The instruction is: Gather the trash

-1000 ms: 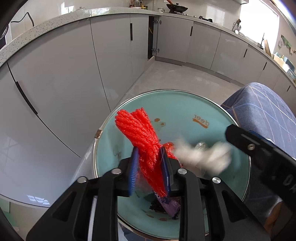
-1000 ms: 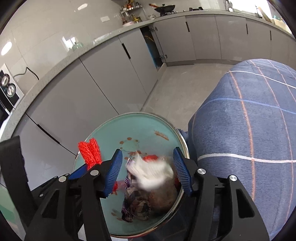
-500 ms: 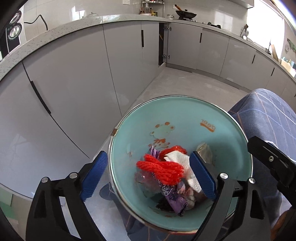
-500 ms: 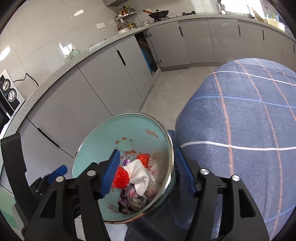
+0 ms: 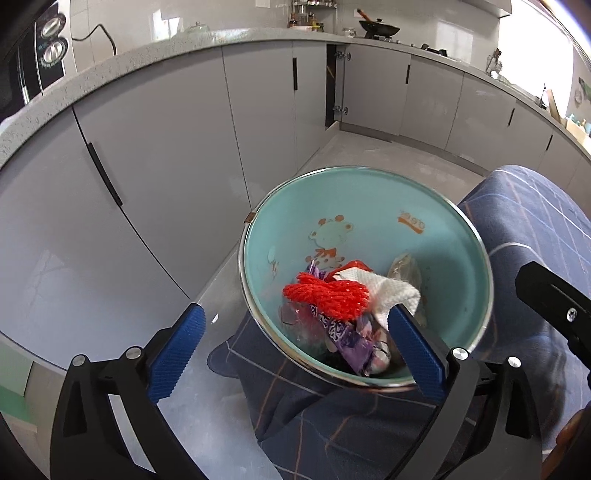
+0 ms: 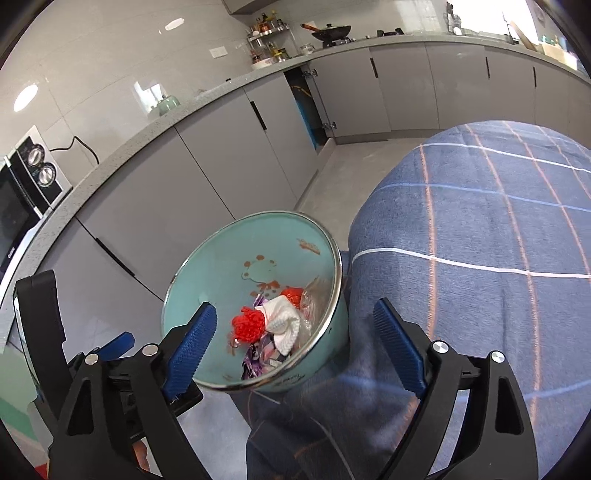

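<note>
- Left wrist view: the left gripper (image 5: 295,350) has its blue-padded fingers spread wide, holding nothing. Ahead sits a round teal enamel bowl (image 5: 369,206) on a navy plaid cloth (image 5: 524,210), holding red mesh netting (image 5: 327,297), a crumpled white paper tissue (image 5: 384,290) and a purple printed wrapper (image 5: 347,341). Glossy grey cabinet doors (image 5: 166,155) run under a speckled countertop (image 5: 155,59); the floor (image 5: 373,155) is pale grey.
- Right wrist view: the right gripper (image 6: 295,347) is likewise spread, empty, just before the bowl (image 6: 221,273). The cloth (image 6: 480,229) fills the right; a black wok (image 6: 330,31) stands on the counter.
</note>
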Available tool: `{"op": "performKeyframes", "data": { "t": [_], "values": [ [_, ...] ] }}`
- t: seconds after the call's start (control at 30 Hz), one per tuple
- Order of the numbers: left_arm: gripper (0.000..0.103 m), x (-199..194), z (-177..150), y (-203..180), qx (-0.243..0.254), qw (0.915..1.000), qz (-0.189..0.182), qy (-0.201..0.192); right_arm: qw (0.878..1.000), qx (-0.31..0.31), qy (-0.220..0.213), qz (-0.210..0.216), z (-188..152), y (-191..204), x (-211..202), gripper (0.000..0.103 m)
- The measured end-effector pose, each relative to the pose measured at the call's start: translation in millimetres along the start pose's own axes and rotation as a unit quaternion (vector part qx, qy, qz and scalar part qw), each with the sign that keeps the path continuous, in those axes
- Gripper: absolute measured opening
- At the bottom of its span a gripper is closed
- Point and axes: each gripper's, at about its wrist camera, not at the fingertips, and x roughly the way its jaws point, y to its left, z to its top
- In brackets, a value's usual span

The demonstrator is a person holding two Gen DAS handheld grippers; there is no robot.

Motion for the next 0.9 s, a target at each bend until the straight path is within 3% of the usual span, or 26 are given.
{"op": "performKeyframes", "data": {
  "t": [0.3, 0.47, 0.9],
  "values": [
    [0.097, -41.4, -9.4, 3.3, 0.023, 0.9985, 0.031, -0.039, 0.998, -0.035, -0.044, -0.012, -5.8, 7.5, -49.8, 0.089],
    [0.097, -72.2, -19.8, 9.6, 0.045, 0.9937, 0.061, -0.082, 0.996, -0.049, -0.068, -0.013, -9.0, 15.9, -73.8, 0.091],
    [0.097, -150.9, -24.6, 20.1, 0.019, 0.9843, 0.017, -0.175, 0.983, -0.085, -0.162, -0.014, -18.2, 50.6, -142.6, 0.094]
  ]
}}
